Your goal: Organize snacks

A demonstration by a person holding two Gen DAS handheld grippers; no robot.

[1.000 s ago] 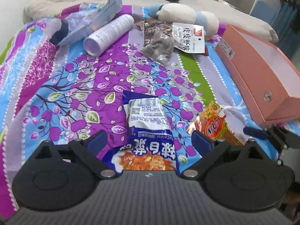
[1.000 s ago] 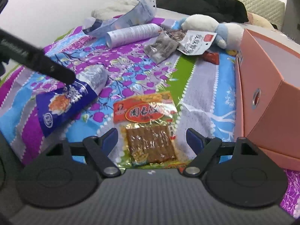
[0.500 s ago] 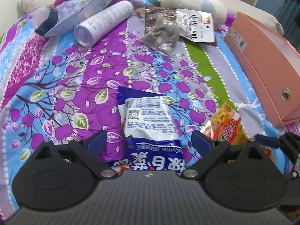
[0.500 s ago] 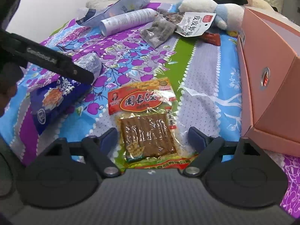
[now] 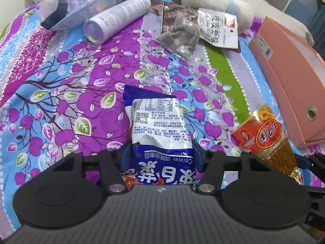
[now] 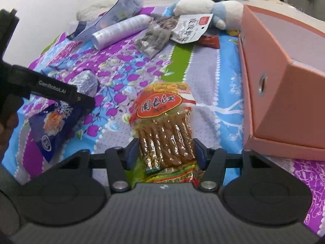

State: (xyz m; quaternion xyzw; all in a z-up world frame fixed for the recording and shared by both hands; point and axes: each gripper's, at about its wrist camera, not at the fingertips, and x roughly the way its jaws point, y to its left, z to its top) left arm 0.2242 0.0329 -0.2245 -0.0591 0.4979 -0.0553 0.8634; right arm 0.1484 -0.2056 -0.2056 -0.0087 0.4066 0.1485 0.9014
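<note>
A: What's changed since a second ago?

B: Both grippers have closed in: the left gripper (image 5: 160, 155) now pinches the blue packet (image 5: 157, 126), the right gripper (image 6: 165, 152) the red packet (image 6: 165, 122), both near the bedspread's (image 5: 67, 93) front edge.

A: So?

B: Lifting toward the pink box (image 6: 284, 85) looks next.

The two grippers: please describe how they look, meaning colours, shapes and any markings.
Both the left gripper and the right gripper look alike: matte black bodies with rounded disc-shaped sides, angled black links with silver pivot bolts, blue fingertip pads and a ribbed grey base. The left one, seen from the right wrist, carries white "GenRobot.AI" lettering. No cables or sleeves show.
</note>
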